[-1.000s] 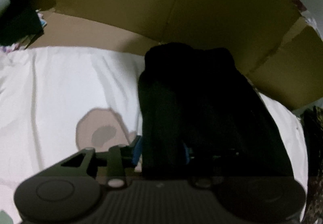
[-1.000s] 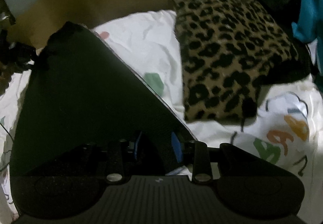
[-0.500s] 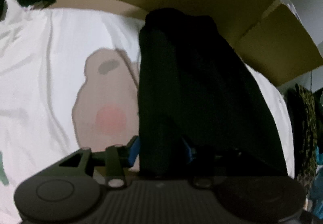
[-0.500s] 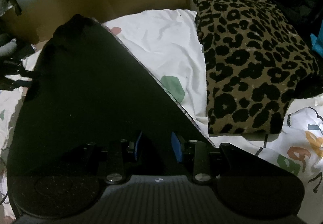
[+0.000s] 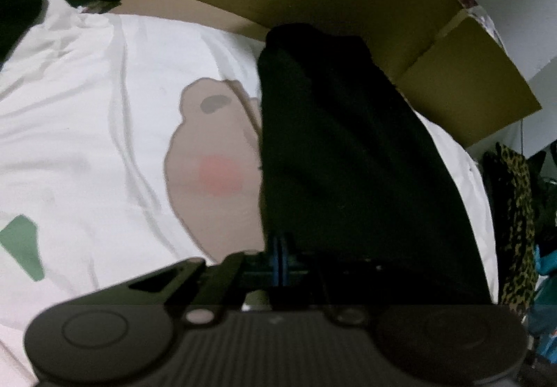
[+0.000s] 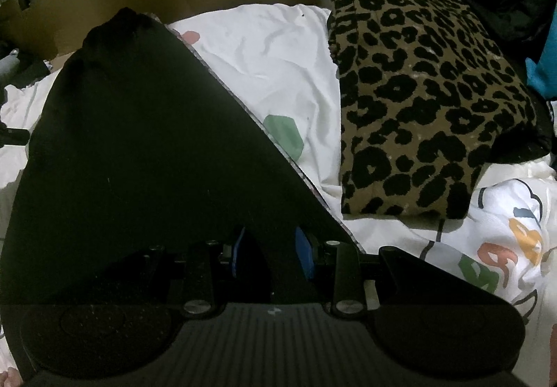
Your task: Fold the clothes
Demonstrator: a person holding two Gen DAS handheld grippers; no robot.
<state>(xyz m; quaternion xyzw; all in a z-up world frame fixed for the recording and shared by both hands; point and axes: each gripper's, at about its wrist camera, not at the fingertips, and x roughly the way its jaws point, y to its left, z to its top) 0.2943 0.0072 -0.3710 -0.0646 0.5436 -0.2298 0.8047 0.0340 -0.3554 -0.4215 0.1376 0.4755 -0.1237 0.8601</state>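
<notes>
**Black garment held up over the printed bedsheet**

The black cloth garment [image 6: 139,150] hangs taut above the white cartoon-printed bedsheet [image 6: 278,59], its near edge hidden behind both tools. The left tool [image 5: 279,256] has just closed, blue pads together, seemingly nipping the hem. The right tool [image 6: 269,253] pinches a thick fold. Coloured sheet letters [image 6: 504,254] are unreadable. A folded leopard-print fabric [image 6: 424,91] lies beside it.

Two wrist fisheyes angled steeply down, close over the white bedsheet [image 5: 87,115], both sharing the black garment [image 6: 139,150]
</notes>
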